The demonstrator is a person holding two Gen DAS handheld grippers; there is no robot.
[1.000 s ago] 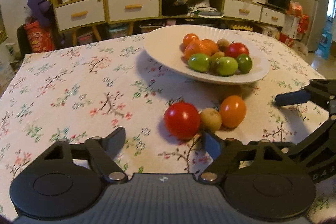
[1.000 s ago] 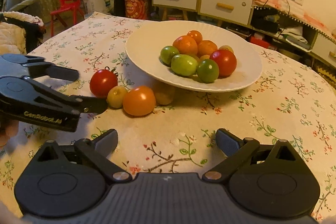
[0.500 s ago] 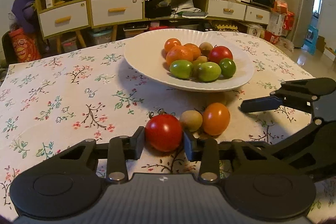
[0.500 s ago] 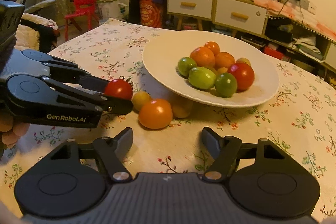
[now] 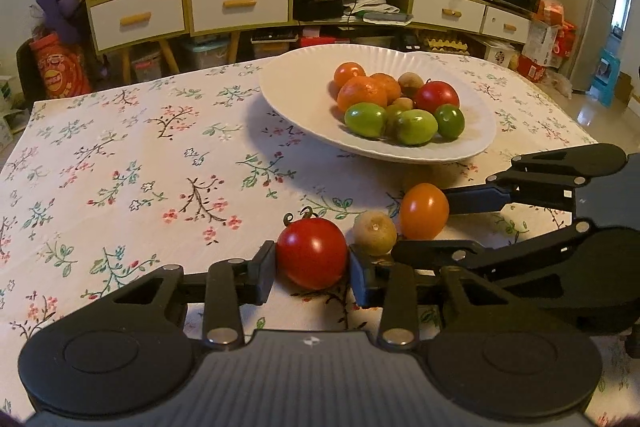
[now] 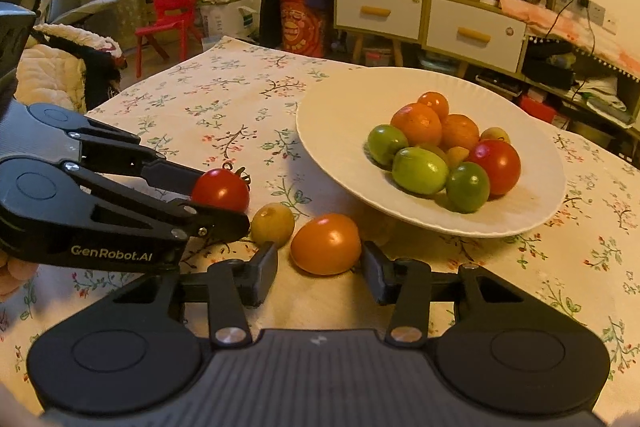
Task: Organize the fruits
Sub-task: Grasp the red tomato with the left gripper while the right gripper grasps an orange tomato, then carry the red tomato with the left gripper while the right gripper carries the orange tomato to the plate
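My left gripper [image 5: 312,263] is shut on a red tomato [image 5: 312,253] that rests on the floral tablecloth, with a pad against each side. Just right of it lie a small yellow-brown fruit [image 5: 375,233] and an orange tomato [image 5: 424,211]. In the right wrist view the orange tomato [image 6: 326,243] sits between the closing jaws of my right gripper [image 6: 320,273]. A sliver of cloth shows at the left pad [image 6: 264,275]. Beyond stands a white plate [image 6: 332,115] with several red, orange and green fruits. The left gripper [image 6: 218,205] reaches in from the left around the red tomato [image 6: 220,189].
The two grippers cross close together near the front of the table. The plate's rim [image 5: 296,95] overhangs the cloth just behind the loose fruits. Bare floral tablecloth [image 5: 120,167] stretches to the left. Cabinets [image 5: 240,3] and a red chair [image 6: 168,15] stand beyond the table.
The left jaws closed onto the red tomato, which stays on the cloth. The right gripper came forward to the orange tomato and its jaws narrowed around it.
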